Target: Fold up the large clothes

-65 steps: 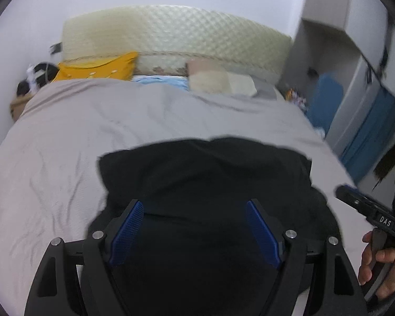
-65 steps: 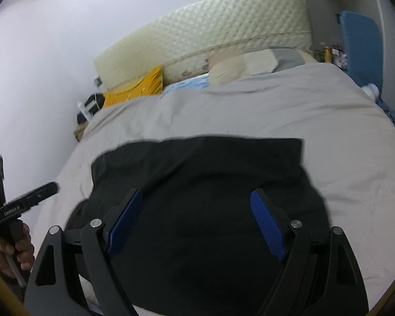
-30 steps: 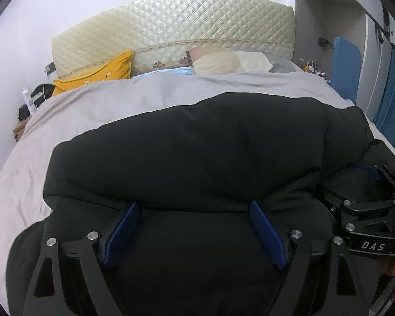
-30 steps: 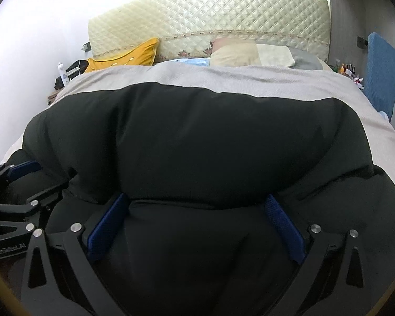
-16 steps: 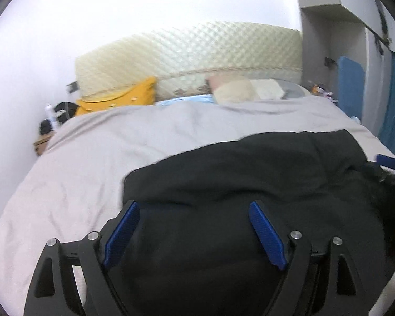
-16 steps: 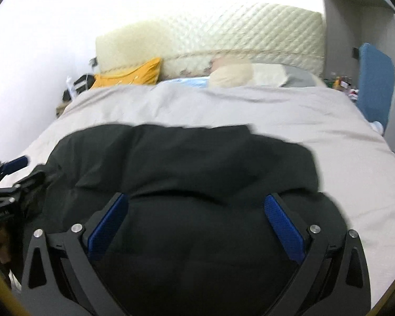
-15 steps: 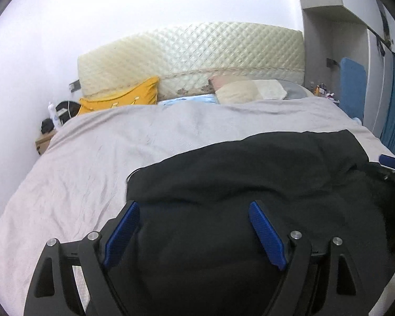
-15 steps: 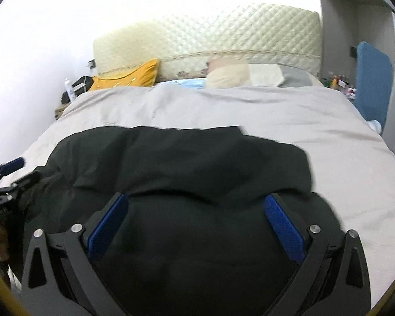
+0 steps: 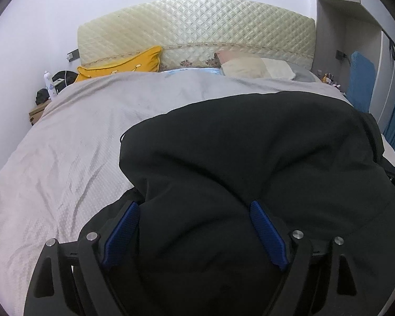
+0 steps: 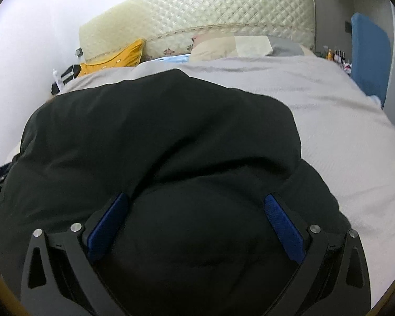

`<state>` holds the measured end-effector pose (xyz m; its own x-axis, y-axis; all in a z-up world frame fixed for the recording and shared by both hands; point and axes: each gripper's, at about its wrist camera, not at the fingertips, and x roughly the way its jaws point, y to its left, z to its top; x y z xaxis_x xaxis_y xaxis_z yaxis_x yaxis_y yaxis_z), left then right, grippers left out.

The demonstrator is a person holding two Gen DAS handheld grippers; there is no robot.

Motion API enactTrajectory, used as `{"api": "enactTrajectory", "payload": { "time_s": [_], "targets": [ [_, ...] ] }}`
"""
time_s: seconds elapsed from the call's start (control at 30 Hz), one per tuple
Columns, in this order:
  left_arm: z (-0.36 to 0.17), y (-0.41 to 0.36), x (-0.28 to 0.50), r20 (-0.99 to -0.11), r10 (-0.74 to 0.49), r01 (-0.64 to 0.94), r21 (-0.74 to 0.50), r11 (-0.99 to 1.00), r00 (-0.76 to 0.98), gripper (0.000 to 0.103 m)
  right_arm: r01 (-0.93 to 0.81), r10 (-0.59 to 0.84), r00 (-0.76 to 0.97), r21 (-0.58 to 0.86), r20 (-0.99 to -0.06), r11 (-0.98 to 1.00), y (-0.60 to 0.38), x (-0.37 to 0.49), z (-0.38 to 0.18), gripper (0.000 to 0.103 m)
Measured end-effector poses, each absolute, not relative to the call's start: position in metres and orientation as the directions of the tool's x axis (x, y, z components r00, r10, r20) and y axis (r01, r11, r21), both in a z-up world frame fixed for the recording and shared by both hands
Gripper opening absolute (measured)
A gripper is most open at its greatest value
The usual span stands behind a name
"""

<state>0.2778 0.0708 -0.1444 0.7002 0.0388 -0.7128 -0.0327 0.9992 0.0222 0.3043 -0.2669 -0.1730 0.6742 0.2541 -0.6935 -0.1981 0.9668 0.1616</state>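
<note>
We judge the fold under way: both the left gripper [image 9: 194, 223] and right gripper [image 10: 194, 218] gape wide over the bunched black garment [image 9: 250, 158] on the bed [image 9: 65, 144], gripping nothing, tidying left.

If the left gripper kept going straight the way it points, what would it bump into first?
Most likely the black garment, bunched up right between and ahead of the left gripper's open jaws; depth is hard to judge.
</note>
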Motion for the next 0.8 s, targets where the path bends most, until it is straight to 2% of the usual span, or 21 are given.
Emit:
{"api": "enactTrajectory", "payload": {
  "time_s": [0.17,0.3,0.37,0.5,0.63,0.8],
  "targets": [
    [-0.140,0.075,0.274,-0.708,0.054,-0.063,0.014,0.998,0.704,0.087,-0.174,0.235,0.673,0.159,-0.701,0.972,-0.267,0.299,-0.169,0.103],
    [-0.115,0.080,0.265,-0.701,0.082,-0.119,-0.004,0.993,0.708,0.087,-0.125,0.205,0.672,0.164,-0.712,0.979,-0.267,0.285,-0.149,0.103],
    [-0.090,0.080,0.255,-0.672,0.071,-0.133,-0.040,0.990,0.737,0.087,-0.126,0.213,0.704,0.176,-0.677,0.976,-0.264,0.270,-0.125,0.103],
    [-0.038,0.069,0.225,-0.612,0.083,-0.142,-0.047,0.989,0.786,0.087,-0.119,0.159,0.781,0.105,-0.604,0.987,-0.256,0.233,-0.069,0.103],
    [0.013,0.053,0.181,-0.541,0.061,-0.128,-0.086,0.988,0.839,0.087,-0.123,0.174,0.847,0.134,-0.502,0.983,-0.252,0.184,-0.018,0.103],
    [0.049,0.028,0.138,-0.489,0.028,-0.081,-0.088,0.993,0.872,0.087,-0.133,0.158,0.890,0.087,-0.428,0.987,-0.246,0.136,0.035,0.103]
  ]
}}
